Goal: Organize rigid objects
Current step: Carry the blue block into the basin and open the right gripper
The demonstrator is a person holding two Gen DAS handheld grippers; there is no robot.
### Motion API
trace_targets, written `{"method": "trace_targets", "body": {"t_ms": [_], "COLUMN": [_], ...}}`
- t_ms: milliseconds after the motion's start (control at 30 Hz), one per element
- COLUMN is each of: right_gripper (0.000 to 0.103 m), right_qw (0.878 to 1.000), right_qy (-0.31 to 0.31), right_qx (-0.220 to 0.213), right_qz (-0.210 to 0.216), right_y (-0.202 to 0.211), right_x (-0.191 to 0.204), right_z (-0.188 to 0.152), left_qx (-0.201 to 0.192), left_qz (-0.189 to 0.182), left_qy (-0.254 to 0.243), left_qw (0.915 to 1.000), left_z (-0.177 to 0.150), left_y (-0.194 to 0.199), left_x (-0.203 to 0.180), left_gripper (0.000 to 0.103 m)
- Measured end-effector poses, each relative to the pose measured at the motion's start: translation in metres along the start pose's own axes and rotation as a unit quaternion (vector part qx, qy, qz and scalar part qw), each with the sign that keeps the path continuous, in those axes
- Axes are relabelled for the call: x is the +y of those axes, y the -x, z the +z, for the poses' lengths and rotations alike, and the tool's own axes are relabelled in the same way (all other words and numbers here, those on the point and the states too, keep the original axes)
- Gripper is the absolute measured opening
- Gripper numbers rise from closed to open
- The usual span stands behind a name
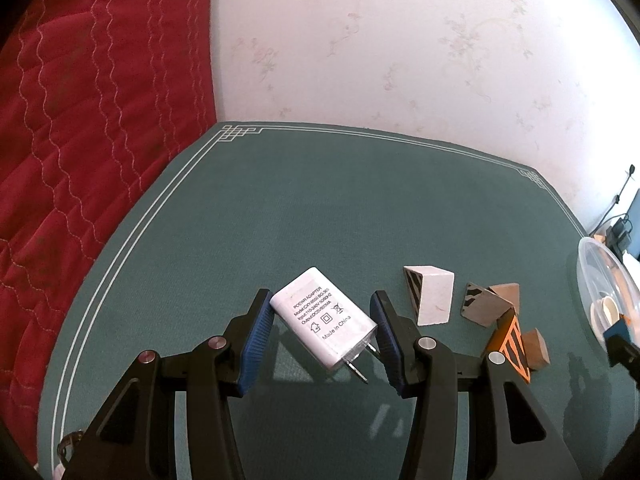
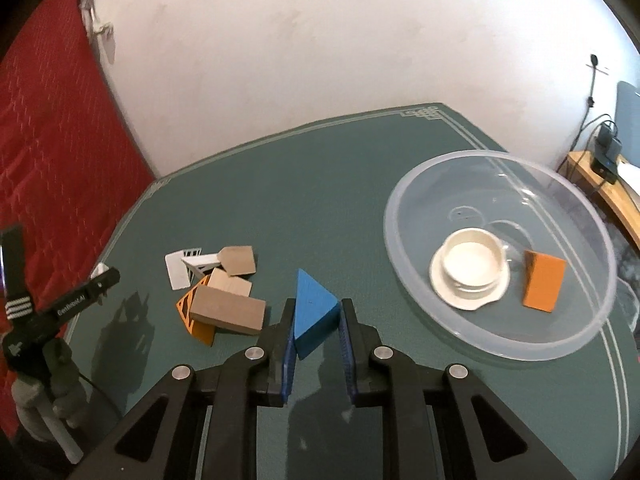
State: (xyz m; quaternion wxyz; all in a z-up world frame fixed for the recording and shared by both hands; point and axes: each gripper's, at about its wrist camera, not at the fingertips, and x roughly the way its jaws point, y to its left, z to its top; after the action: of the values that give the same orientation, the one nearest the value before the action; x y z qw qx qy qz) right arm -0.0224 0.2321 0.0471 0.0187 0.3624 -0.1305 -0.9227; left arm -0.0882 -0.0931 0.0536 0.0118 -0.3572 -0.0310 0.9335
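In the left wrist view, the left gripper (image 1: 322, 338) had its fingers spread wide around a white power adapter (image 1: 324, 322), the pads touching its opposite corners so that it hung tilted above the green surface (image 1: 280, 208), near a white wedge block (image 1: 432, 294). In the right wrist view, the right gripper (image 2: 317, 340) had its fingers clamped on a blue triangular block (image 2: 314, 312) between a pile of wooden blocks (image 2: 224, 292) and a clear plastic bowl (image 2: 404, 200) holding an orange block (image 2: 544, 286) and a white cup (image 2: 474, 262).

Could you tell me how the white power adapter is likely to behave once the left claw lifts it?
The power adapter looks rigid and probably light. It sits diagonally between the left claw pads, so it may twist. Its smooth casing could slip.
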Motion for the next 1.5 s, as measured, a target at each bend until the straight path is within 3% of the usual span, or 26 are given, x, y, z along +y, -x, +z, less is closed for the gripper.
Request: {"method": "trace_targets", "body": {"t_ms": [400,733,1333,1500], "right_gripper": [0.02,0.02,0.021,0.04], "right_qw": [0.998,0.989,0.979,0.978], "right_qy": [-0.05,-0.102,-0.132,-0.142], "right_qx": [-0.032,-0.064,-0.081,-0.081], "right_qz": [-0.038,-0.091,-0.136,-0.129], "right_y": [0.025,0.045,0.039,0.037], "right_x": [-0.042,-0.092,-0.137,-0.144], "right_z": [0.001,0.006,0.014,0.011], "left_qx": [0.001,0.004,0.007,0.012], "left_qz": [0.002,0.006,0.005,-0.001], "left_qy": [-0.006,-0.015,-0.035,-0.038], "left_qw": [1.0,0.9999,0.9993,0.9992], "left_z": [-0.002,-0.005,-0.01,-0.011], "left_y": [0.0,-0.001,0.009,0.015], "left_x": [-0.006,-0.013,-0.032,-0.042], "left_gripper": [0.051,0.051,0.051,0.051]}}
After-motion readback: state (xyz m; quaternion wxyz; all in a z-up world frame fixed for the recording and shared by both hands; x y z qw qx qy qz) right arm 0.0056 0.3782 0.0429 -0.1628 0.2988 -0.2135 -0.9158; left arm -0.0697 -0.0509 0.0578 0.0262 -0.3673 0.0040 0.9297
